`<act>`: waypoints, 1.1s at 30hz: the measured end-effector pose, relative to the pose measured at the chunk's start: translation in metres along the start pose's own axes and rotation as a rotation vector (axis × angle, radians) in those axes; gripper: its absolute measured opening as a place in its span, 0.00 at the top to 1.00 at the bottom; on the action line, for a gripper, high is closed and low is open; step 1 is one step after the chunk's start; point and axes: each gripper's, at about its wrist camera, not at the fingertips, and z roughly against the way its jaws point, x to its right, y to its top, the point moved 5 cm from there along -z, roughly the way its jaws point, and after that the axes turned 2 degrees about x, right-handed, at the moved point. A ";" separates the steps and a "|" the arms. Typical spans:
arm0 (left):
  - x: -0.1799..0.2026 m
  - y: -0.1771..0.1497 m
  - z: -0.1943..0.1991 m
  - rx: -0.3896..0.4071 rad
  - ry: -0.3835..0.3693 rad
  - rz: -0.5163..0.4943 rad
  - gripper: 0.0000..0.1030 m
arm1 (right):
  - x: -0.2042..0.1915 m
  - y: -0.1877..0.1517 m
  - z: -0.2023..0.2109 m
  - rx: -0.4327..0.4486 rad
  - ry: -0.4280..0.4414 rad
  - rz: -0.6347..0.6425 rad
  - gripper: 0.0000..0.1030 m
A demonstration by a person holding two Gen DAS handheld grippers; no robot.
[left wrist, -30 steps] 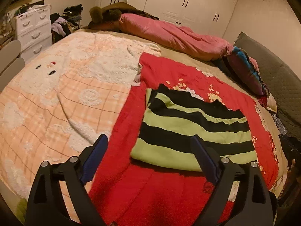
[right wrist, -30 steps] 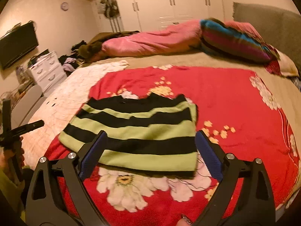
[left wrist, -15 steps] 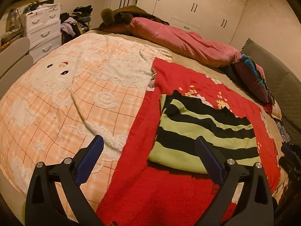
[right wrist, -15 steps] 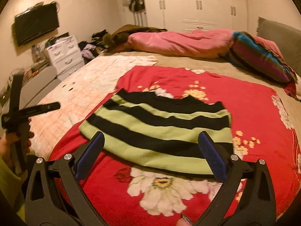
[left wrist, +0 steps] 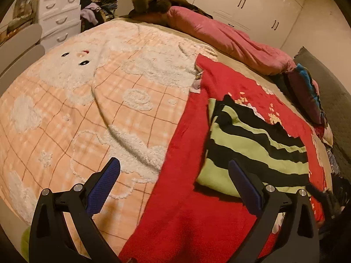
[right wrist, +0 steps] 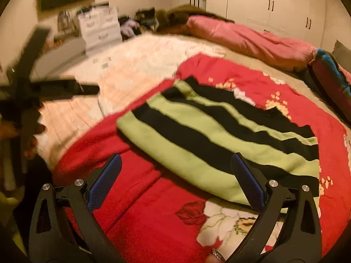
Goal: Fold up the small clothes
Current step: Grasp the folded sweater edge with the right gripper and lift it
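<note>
A folded striped sweater (left wrist: pixel 254 151), in broad bands of light green and black, lies flat on a red floral blanket (left wrist: pixel 186 208). In the left wrist view it sits in the right half of the frame; in the right wrist view it fills the centre, its thick folded green edge nearest the camera.

The red blanket covers part of a bed, beside a peach checked blanket (left wrist: pixel 87 109) with fluffy white patches at left. A pink duvet (left wrist: pixel 230 41) is bunched along the far side of the bed, with a dark multicoloured pillow (left wrist: pixel 307 96) at right. White wardrobes (left wrist: pixel 252 2) line the back wall, and a white chest of drawers (left wrist: pixel 59 19) stands upper left.

The stripes, and the sweater's long axis, run from left-centre down toward the lower right in the right wrist view.

The left gripper (left wrist: pixel 174 179) hangs over the blankets' boundary, fingers spread apart and empty. The right gripper (right wrist: pixel 174 173) hovers at the sweater's near edge, fingers likewise released, gripping nothing.
</note>
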 end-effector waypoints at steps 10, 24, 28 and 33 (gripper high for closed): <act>-0.020 0.014 -0.015 -0.031 -0.036 0.114 0.04 | -0.045 0.004 -0.055 -0.022 -0.050 0.125 0.09; 0.020 0.057 -0.086 -0.157 -0.183 0.129 0.04 | -0.033 0.009 -0.086 0.034 -0.121 0.208 0.93; 0.037 0.058 -0.113 -0.241 -0.268 0.165 0.04 | -0.011 0.014 -0.068 0.082 -0.013 0.061 0.97; 0.067 0.051 -0.145 -0.342 -0.318 0.169 0.04 | 0.003 0.012 -0.049 0.143 0.041 0.056 0.97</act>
